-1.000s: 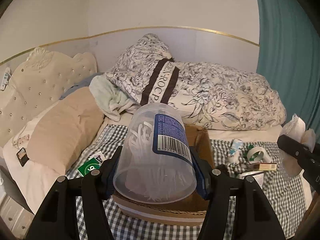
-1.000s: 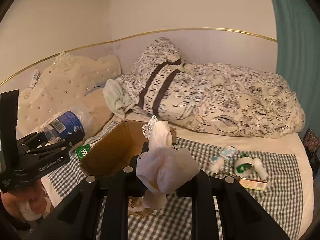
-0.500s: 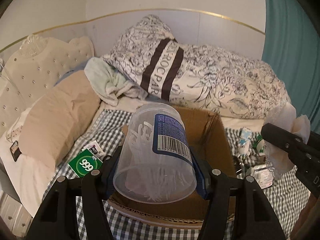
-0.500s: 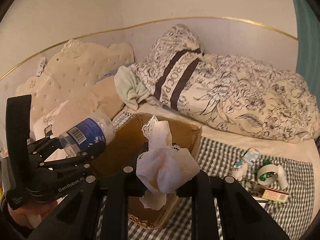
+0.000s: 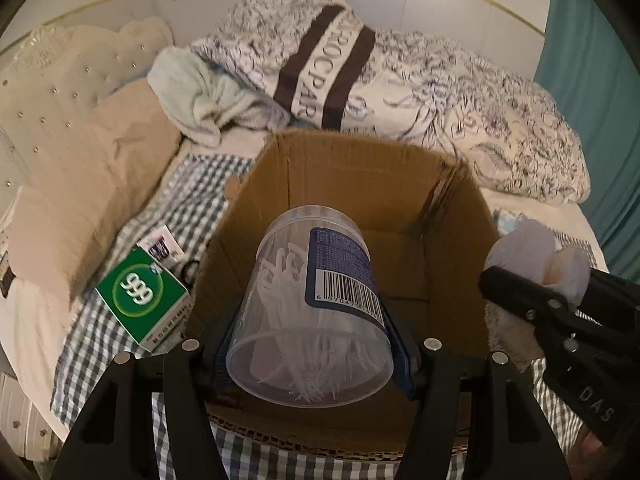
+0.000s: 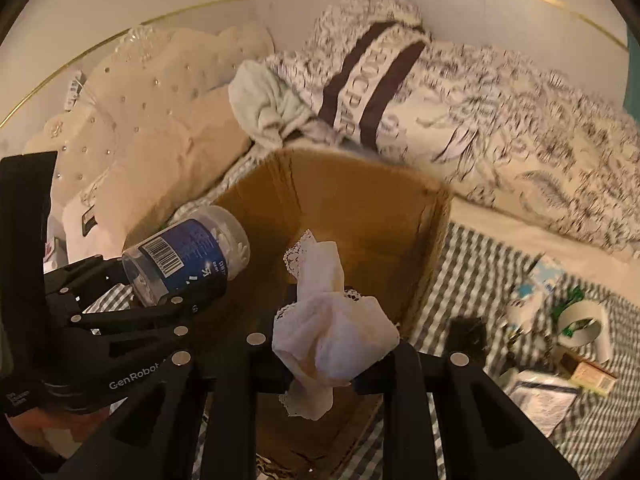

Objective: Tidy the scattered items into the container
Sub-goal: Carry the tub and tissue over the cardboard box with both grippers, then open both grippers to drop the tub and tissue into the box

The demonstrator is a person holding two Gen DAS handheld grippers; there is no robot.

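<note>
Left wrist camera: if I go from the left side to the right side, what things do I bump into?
Green box → clear jar held in the left gripper, over the cardboard box → white cloth in the right gripper.

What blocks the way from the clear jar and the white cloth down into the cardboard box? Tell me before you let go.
Nothing visible does. The clear jar in the left tool and the white cloth in the right tool both hang over the open cardboard box. Its flaps are out of the way, and the inside that shows is bare.
</note>
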